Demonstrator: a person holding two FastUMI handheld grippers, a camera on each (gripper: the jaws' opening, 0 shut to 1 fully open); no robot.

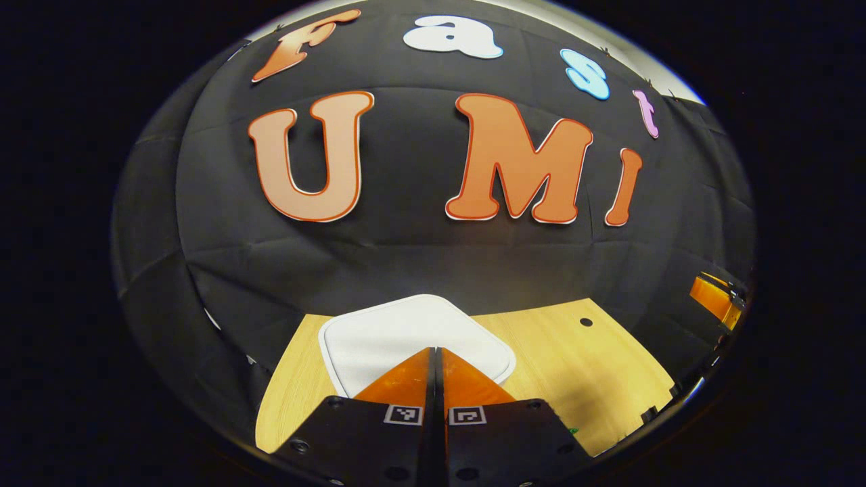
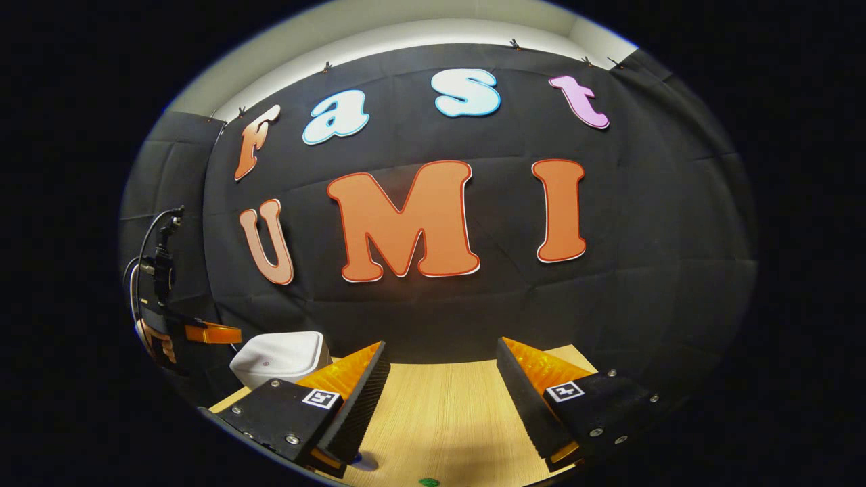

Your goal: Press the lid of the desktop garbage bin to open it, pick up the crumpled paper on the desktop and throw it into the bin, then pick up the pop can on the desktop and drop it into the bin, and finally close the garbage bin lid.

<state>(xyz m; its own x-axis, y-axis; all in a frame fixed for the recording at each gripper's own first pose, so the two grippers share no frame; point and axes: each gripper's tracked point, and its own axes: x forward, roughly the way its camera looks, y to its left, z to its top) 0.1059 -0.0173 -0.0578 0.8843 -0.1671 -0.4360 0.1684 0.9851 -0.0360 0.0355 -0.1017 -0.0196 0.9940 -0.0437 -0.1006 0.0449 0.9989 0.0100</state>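
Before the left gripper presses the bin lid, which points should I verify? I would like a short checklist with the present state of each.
1. Bin lid is down: ok, it lies flat and closed.
2. Left gripper is shut for pressing: ok, its fingers meet.
3. Left gripper is over the lid: ok, its tips point at the lid's near part; contact cannot tell.
4. Right gripper is clear of the bin: ok, open above the table.
5. Crumpled paper and pop can located: cannot tell.

Left tool with wedge-shaped fingers, black mounts, round screw heads, square black-and-white markers, right tool alike, ribbed inner pads, cables looped above the far tool.
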